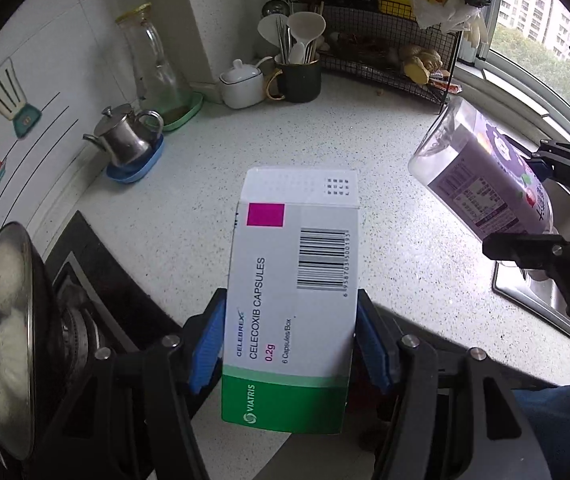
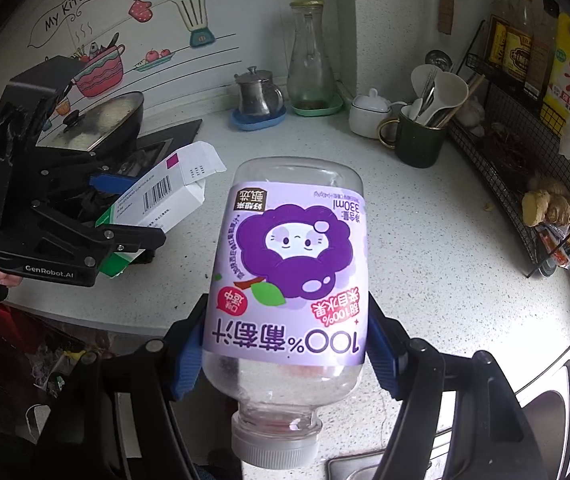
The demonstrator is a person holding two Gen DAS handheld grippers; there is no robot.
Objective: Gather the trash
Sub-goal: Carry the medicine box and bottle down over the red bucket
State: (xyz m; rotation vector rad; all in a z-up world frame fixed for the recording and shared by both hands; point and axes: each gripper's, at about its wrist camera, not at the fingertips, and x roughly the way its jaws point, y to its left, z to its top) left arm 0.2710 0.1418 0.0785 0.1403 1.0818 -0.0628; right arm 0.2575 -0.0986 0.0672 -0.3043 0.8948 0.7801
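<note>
You've got both pieces of trash up off the worktop (image 1: pixel 213 168) now. Your left gripper (image 1: pixel 291 340) has its blue pads pressed on the two long sides of the medicine box (image 1: pixel 291 300), jaws about half open around it, the box poking forward over the middle of the worktop. Your right gripper (image 2: pixel 285 344) is clamped across the waist of the juice bottle (image 2: pixel 289 272), cap end toward you, base pointing out toward the back corner.

That box looks like thin card, light and likely empty, so it will crush if you squeeze harder; the grip near its green end, on the narrow sides, is a sound place. The bottle looks empty too: clear plastic, light, smooth and round, so it could twist or slide between the pads. Holding it on the label band is the better bet, not the bare neck.

Now the views. The right camera shows you the box's end flap (image 2: pixel 205 160) standing open, and the lidded pan (image 2: pixel 101 120) on the hob at the worktop's left edge behind your left gripper; it also catches clutter down past the front edge, though I can't tell if that's a bin. The left camera gives you the sink (image 1: pixel 545 280) at the right edge, under the bottle, and the window (image 1: pixel 541 12) beyond the wire rack (image 1: pixel 385 64).
</note>
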